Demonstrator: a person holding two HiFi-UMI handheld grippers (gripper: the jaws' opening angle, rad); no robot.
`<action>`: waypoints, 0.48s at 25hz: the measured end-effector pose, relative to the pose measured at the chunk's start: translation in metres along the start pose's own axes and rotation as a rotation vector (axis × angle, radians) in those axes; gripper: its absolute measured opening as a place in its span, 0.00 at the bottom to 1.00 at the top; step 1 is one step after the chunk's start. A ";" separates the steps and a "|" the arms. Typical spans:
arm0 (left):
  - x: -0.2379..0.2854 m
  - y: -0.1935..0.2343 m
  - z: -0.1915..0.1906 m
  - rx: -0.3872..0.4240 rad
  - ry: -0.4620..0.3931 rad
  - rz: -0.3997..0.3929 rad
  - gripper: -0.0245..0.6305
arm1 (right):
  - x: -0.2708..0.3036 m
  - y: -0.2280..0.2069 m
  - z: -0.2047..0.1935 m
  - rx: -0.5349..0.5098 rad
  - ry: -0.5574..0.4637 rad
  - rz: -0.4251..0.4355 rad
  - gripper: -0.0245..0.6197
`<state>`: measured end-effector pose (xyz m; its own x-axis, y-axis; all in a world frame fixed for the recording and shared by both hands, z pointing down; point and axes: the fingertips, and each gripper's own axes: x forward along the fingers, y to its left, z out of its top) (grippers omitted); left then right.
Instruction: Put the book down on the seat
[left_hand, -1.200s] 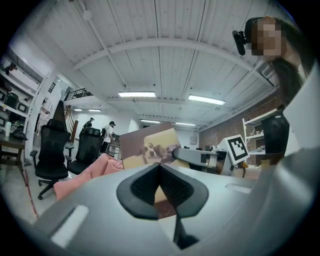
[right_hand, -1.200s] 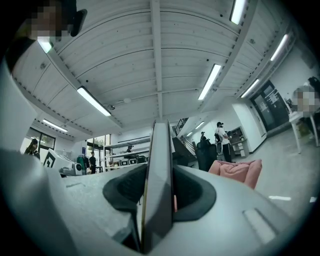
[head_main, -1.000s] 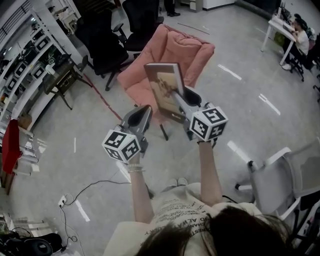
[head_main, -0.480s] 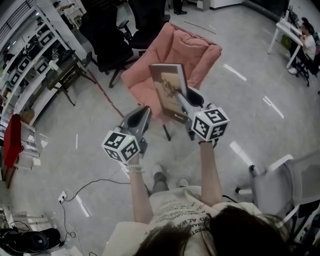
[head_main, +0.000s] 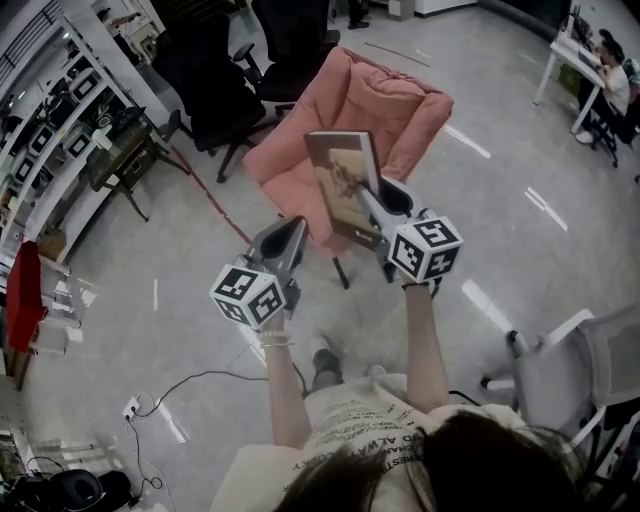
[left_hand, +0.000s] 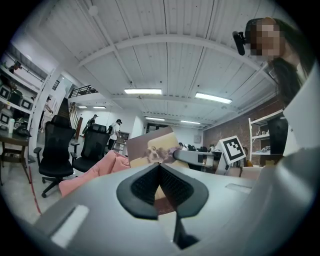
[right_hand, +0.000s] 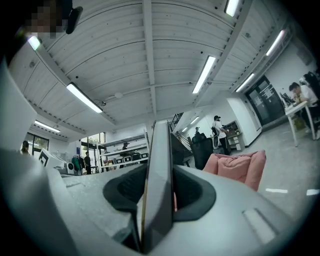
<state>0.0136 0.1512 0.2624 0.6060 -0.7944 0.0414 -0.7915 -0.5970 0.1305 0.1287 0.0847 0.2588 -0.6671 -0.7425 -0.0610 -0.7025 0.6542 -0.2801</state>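
A hardcover book (head_main: 342, 183) with a brown picture cover stands upright in the air, its lower edge clamped in my right gripper (head_main: 376, 198), which is shut on it. In the right gripper view the book (right_hand: 159, 165) appears edge-on between the pads. The pink cushioned seat (head_main: 352, 122) stands on the floor just beyond the book, and it also shows in the left gripper view as the pink seat (left_hand: 98, 169). My left gripper (head_main: 287, 230) hovers to the left of the book, jaws shut and holding nothing (left_hand: 160, 168).
Black office chairs (head_main: 218, 85) stand behind and left of the seat. Shelving (head_main: 60, 120) lines the left wall. A white chair (head_main: 590, 365) is at my right, and a cable (head_main: 190, 380) runs over the grey floor. People sit at a desk (head_main: 590, 60) at the far right.
The person has stepped forward, one foot now showing below the grippers. The seat sits a little nearer, and the book and both grippers have shifted slightly toward it.
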 end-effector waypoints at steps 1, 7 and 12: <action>0.001 0.007 0.000 -0.002 0.000 -0.003 0.02 | 0.006 0.000 -0.001 0.001 -0.002 -0.006 0.27; 0.003 0.055 -0.001 -0.016 0.006 -0.035 0.02 | 0.042 0.001 -0.013 0.016 -0.011 -0.047 0.27; -0.006 0.105 0.009 -0.029 0.009 -0.070 0.02 | 0.086 0.017 -0.019 0.020 -0.007 -0.089 0.27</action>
<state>-0.0737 0.0920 0.2674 0.6604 -0.7499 0.0402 -0.7448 -0.6472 0.1621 0.0553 0.0348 0.2668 -0.6000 -0.7989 -0.0418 -0.7540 0.5822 -0.3041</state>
